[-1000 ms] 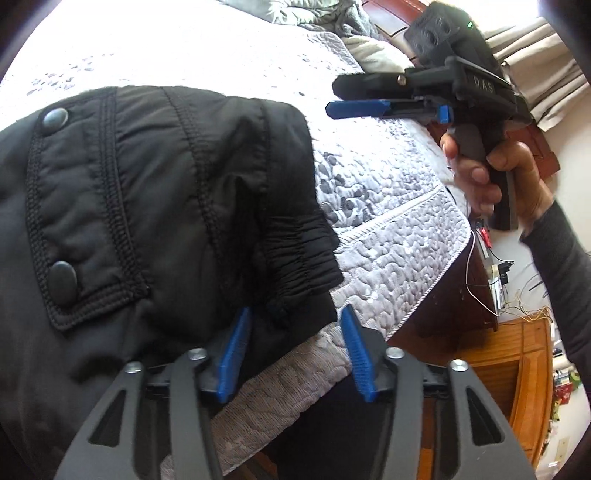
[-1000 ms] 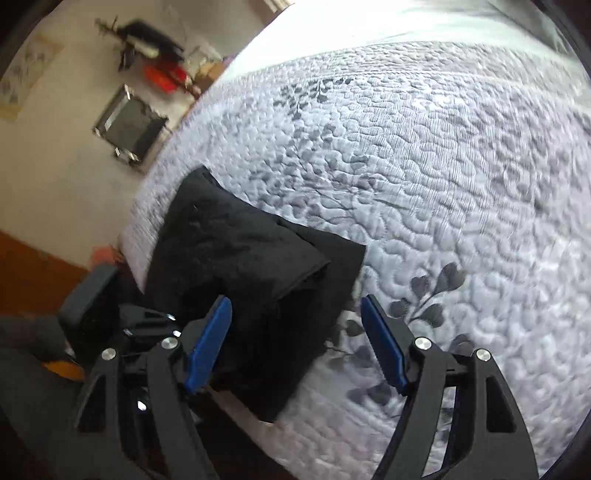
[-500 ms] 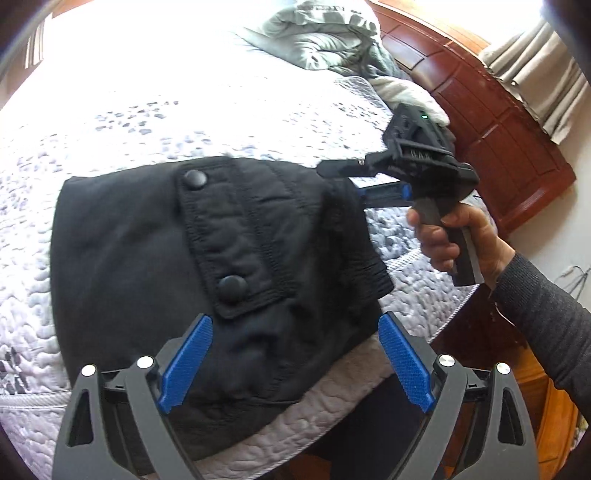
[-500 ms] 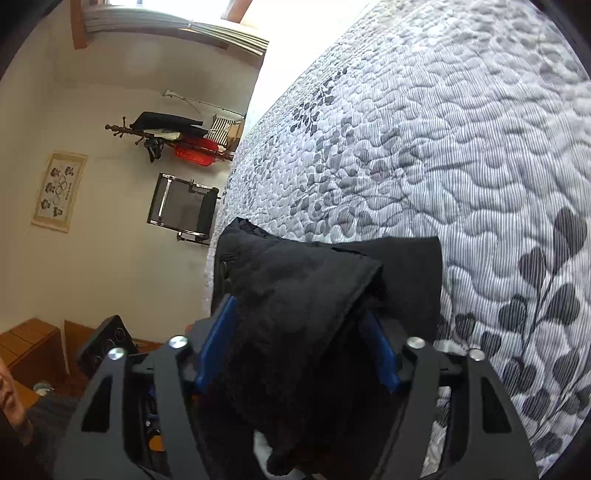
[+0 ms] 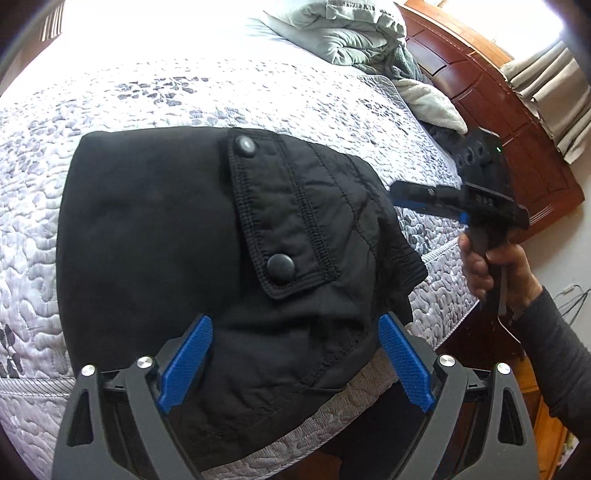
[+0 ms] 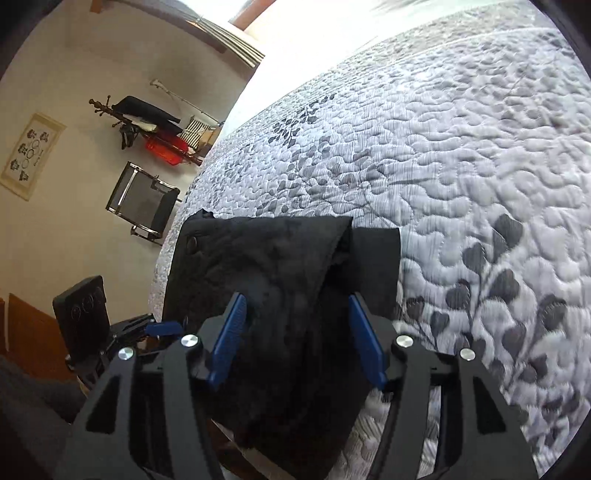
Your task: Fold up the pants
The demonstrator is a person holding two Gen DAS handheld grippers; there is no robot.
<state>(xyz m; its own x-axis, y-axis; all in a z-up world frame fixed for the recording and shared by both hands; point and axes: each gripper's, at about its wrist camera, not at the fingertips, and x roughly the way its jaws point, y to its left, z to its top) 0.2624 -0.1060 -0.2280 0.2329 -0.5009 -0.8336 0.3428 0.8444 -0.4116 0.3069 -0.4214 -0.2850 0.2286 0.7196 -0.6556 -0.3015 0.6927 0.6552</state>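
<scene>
Black pants [image 5: 166,229] lie folded in a compact stack on the quilted bed [image 5: 258,96], a snap-buttoned pocket flap [image 5: 280,221] on top. My left gripper [image 5: 295,360] hovers over their near edge, jaws wide open and pads clear of the cloth. From the right, my right gripper [image 5: 397,194] reaches the stack's side, held by a hand [image 5: 491,266]. In the right wrist view the pants [image 6: 280,258] run between the right gripper's [image 6: 297,332] blue pads; its jaws are opening and stand apart from the fabric. The left gripper [image 6: 164,328] shows at the lower left.
A crumpled grey blanket [image 5: 343,33] lies at the far end by a dark wooden bed frame [image 5: 498,122] and curtains [image 5: 554,85]. The mattress edge runs just under the pants. Beyond the bed stand a black chair [image 6: 142,201] and a coat rack [image 6: 147,122].
My left gripper let go of the pants' elastic edge, opened wide and drew back. My right gripper dropped to the stack's side, closed on a fold, then widened again.
</scene>
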